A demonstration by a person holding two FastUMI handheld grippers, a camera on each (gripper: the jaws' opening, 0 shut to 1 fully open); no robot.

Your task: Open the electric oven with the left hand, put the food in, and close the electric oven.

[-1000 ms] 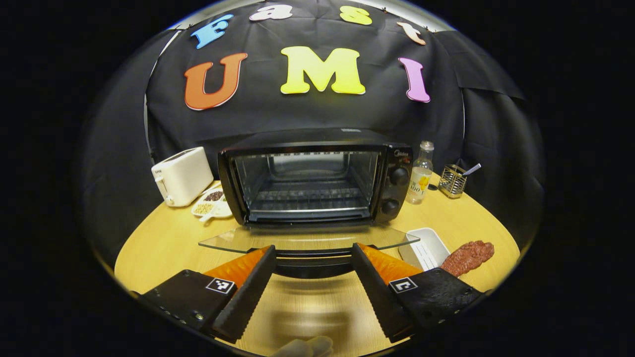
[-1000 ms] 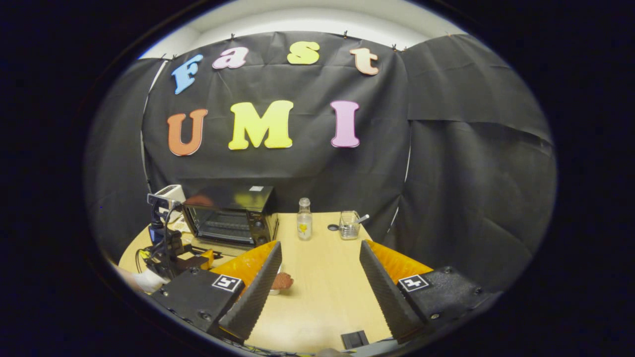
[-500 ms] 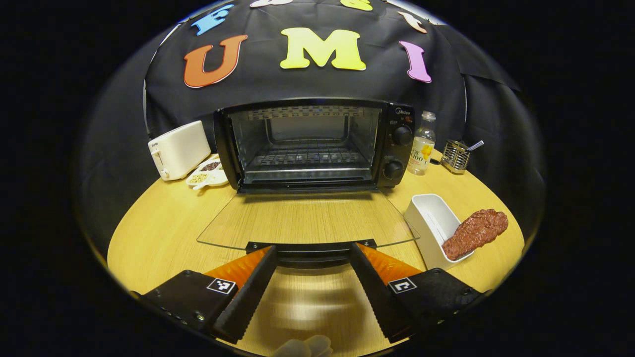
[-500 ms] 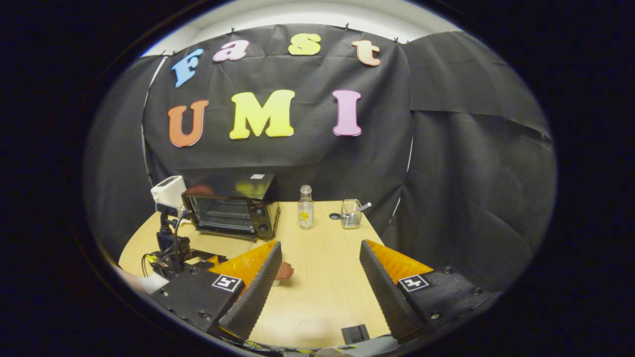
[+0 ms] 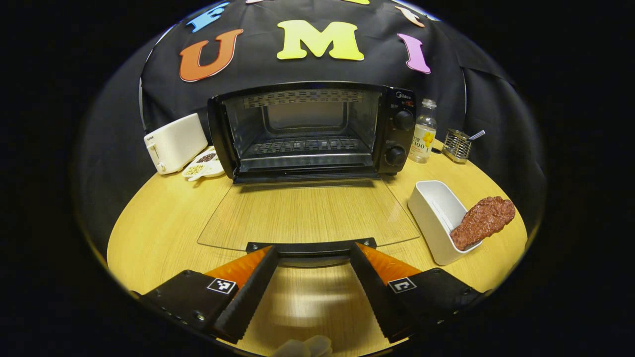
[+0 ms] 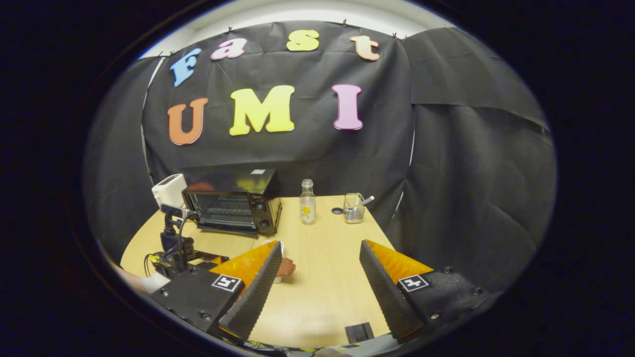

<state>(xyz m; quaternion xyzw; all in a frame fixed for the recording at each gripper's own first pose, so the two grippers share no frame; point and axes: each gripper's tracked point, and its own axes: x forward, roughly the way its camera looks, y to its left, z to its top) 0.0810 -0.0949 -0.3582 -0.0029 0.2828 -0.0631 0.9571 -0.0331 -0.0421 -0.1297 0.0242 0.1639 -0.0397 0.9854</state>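
Lowered further, oven door (image 5: 307,214) seemingly lies flat above wooden table (image 5: 158,218).

In the right gripper view we see the reddish-brown slab of meat (image 6: 285,267) and its white rectangular dish (image 6: 276,278) mostly hidden behind our right claw's finger. In the left gripper view the contents of the small white divided dish (image 5: 203,167) are too small to identify, and pale blurred fingertips (image 5: 302,346) are cut off at the bottom edge.

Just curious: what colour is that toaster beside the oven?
White or cream; the toaster shows best in the left gripper view.
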